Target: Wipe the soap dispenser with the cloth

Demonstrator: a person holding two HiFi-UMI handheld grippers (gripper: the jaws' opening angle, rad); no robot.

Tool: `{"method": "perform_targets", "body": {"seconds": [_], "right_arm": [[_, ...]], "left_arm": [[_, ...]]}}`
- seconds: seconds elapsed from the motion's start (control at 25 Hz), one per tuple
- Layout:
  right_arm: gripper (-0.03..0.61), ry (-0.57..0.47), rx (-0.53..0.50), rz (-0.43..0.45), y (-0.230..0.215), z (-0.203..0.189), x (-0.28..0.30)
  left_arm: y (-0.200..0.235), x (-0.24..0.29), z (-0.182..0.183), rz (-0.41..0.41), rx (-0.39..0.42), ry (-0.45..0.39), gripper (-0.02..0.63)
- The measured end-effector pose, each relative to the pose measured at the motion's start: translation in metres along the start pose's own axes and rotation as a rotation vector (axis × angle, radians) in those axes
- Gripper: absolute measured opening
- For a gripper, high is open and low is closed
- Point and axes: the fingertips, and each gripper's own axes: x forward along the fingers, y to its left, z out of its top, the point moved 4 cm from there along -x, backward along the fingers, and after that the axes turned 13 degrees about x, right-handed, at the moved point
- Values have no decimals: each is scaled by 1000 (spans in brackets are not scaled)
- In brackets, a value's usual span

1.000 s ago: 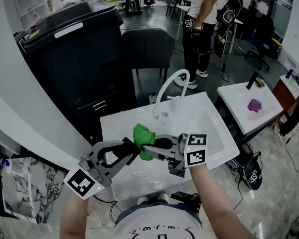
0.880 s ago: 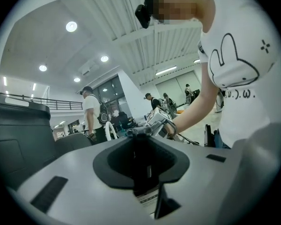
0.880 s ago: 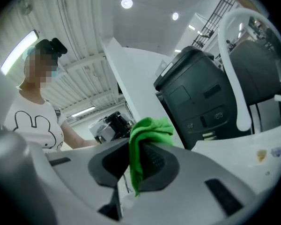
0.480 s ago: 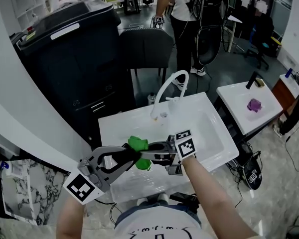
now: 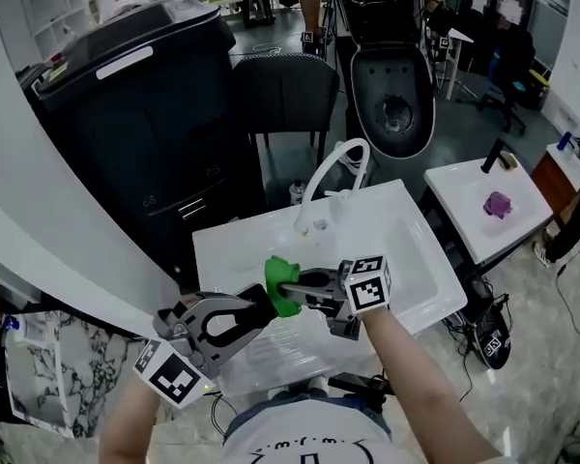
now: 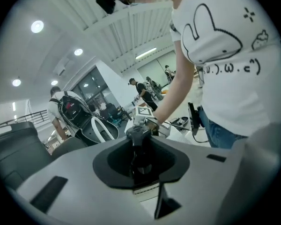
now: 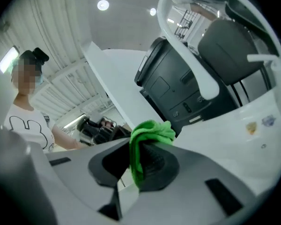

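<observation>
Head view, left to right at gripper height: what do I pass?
Left gripper → green cloth → right gripper → purple object on the neighbouring basin.

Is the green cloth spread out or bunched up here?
Bunched up: the green cloth is a crumpled wad pinched between the jaws of the right gripper, folds bulging above them.

A white basin is being overhung by a curved white faucet, while a purple object is being borne by a neighbouring sink.
</observation>
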Motion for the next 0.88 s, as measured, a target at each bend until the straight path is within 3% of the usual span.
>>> {"method": "perform_targets", "body": {"seconds": [0.08,0.28,0.4,0.6,0.88], "right_arm": [[46,-42,-41,-3,10,12,-8],[48,-54,-75,137,47,18,-8],[46,-58,-86,141,48,21,0],[48,-60,-79,102,35,28,11],[46,-67,-52,-37,4,37,32]], "left_arm": [[-5,5,-5,-19,43,30,94],[-8,14,-5,-6,153,64,94],[-11,16,1,-10,236,77,95],[-20,20,4,-52,389,134,95],[-36,26,8,-94,571,165,97]]}}
